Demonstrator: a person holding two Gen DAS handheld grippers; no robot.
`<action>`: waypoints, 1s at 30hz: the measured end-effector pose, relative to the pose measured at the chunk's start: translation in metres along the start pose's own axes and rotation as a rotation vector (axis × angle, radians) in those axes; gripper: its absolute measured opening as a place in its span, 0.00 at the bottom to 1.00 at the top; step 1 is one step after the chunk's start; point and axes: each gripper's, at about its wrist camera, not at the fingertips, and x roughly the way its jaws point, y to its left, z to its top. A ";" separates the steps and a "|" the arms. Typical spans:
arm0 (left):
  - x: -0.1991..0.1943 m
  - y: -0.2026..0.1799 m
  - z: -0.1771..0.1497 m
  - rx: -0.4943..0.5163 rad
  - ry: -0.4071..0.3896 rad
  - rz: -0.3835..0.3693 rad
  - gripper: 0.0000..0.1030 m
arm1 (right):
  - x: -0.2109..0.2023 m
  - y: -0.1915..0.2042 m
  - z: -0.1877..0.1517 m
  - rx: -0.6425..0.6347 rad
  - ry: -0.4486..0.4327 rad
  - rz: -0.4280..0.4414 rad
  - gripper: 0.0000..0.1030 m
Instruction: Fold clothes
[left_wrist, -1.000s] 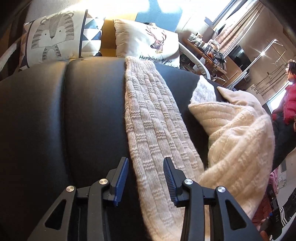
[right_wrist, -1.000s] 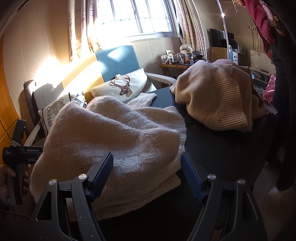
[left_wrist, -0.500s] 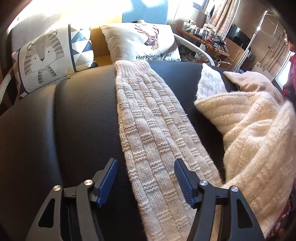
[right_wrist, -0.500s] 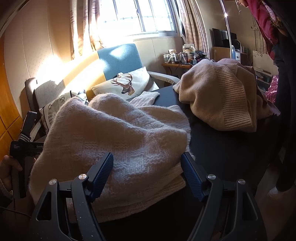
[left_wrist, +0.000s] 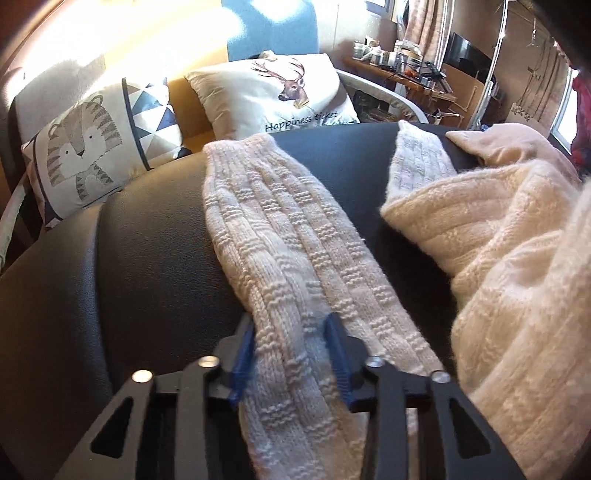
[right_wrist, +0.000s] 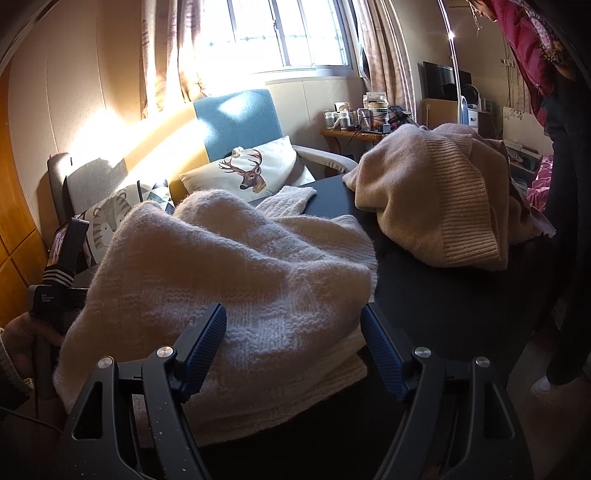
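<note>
A tiger-print cushion (left_wrist: 86, 146) sits at the upper left of the left wrist view, on a sofa with a blue back panel (right_wrist: 236, 122). Just right of it leans a white cushion with a deer head (left_wrist: 277, 99) and the words "Happiness ticket". In the right wrist view a barred window (right_wrist: 280, 33) glows at top centre, flanked by patterned curtains (right_wrist: 166, 48). A cluttered wooden side table (right_wrist: 354, 123) with jars and cables stands right of centre, a dark screen (right_wrist: 439, 83) behind it. A person in a red jacket (right_wrist: 528, 48) stands at the upper right edge
</note>
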 end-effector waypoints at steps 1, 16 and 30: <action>-0.002 0.001 -0.001 -0.017 0.007 -0.012 0.14 | -0.001 0.000 0.000 0.000 -0.001 0.001 0.76; -0.125 0.065 -0.026 -0.231 -0.239 0.047 0.12 | -0.030 0.010 0.011 -0.006 -0.062 -0.001 0.76; -0.252 0.194 -0.123 -0.498 -0.432 0.198 0.12 | -0.058 0.049 0.006 -0.078 -0.066 0.060 0.76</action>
